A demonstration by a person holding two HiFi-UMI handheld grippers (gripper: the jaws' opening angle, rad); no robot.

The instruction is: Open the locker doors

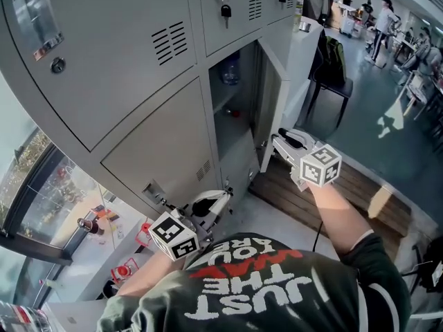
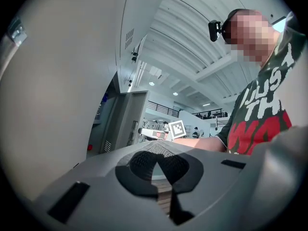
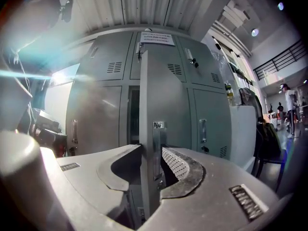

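Locker door (image 1: 271, 106) ajar, R tool (image 1: 272, 146) clamps edge

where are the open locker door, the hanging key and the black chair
open locker door (image 1: 271, 109), head view, its inner face
key (image 1: 225, 10), head view, its black head
black chair (image 1: 338, 87), head view, its seat

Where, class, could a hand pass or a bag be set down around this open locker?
Free: the open locker below its shelf, as far as visible, and the wooden boards right of it. Crowded: the door edge, where the right gripper clamps it; a bottle sits up top.
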